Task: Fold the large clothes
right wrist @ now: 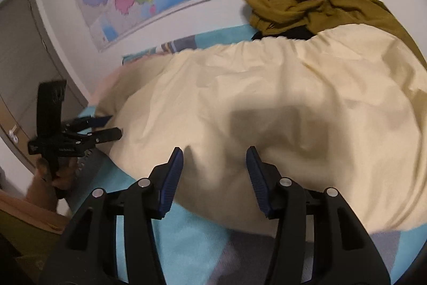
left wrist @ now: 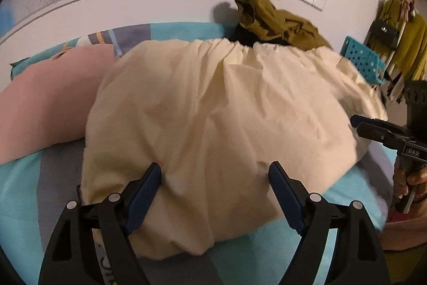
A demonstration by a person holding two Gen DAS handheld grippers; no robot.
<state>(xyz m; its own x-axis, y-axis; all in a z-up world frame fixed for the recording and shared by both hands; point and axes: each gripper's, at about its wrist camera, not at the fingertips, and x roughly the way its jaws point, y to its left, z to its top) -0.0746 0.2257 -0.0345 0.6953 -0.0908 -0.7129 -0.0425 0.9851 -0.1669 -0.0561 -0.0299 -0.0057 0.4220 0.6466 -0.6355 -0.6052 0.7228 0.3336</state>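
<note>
A cream garment (left wrist: 218, 108) lies spread and rumpled across the bed (left wrist: 293, 239), its gathered edge toward the wall. The left tool (left wrist: 214, 174) hangs over the near hem with its fingers spread wide, cloth between them but not pinched. The right tool (right wrist: 214, 159) stands spread over the same hem, gripping nothing. An olive garment (right wrist: 315, 7) is bunched behind.

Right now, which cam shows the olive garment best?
Right wrist. The olive garment shows larger there, spread along the far edge of the cream garment. Left wrist shows the same olive garment smaller, as a crumpled heap by the wall.
</note>
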